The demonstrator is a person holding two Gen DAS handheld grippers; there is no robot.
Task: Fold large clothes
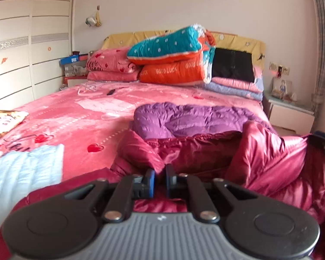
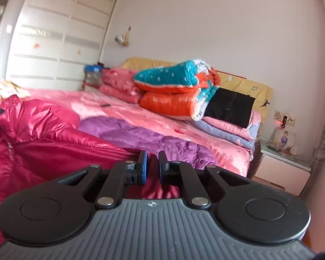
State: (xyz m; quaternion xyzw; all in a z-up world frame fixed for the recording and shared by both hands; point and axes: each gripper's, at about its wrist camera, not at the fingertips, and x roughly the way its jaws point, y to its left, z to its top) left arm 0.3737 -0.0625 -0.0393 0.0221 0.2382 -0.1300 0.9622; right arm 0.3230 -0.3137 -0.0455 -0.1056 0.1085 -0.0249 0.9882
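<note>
While both tools are clamped on the dark red padded jacket (image 1: 270, 162), the fold is only partly made. The left tool (image 1: 160, 181), at the lower middle of its frame, has its blue pads drawn together with a ridge of the red fabric pinched between them. The right tool (image 2: 151, 166), lower middle of its own frame, stands the same way, pads closed on the jacket's edge. The jacket lies across the near side of the bed (image 1: 80, 117), filling the lower right of the left view and the left half of the right view, with part of it raised and bunched rather than flat.

By my reading, the garment is gripped at two points and being carried over, but no neat rectangle shows yet: the shiny outer side billows up and creases run every way. Laying it down, smoothing it and making any further folds seem left to do. A purple quilted garment (image 1: 197, 117) lies just beyond the red one, rumpled, and looks unfolded too. A pale blue cloth (image 1: 21, 169) sits at the lower left of the left view.

Readable writing is sparse: the orange quilt (image 1: 173, 71) stacked at the headboard carries "GOOD LUCK" repeated in white. The black bag (image 2: 229, 106) beside it bears lettering too blurred to read.
</note>
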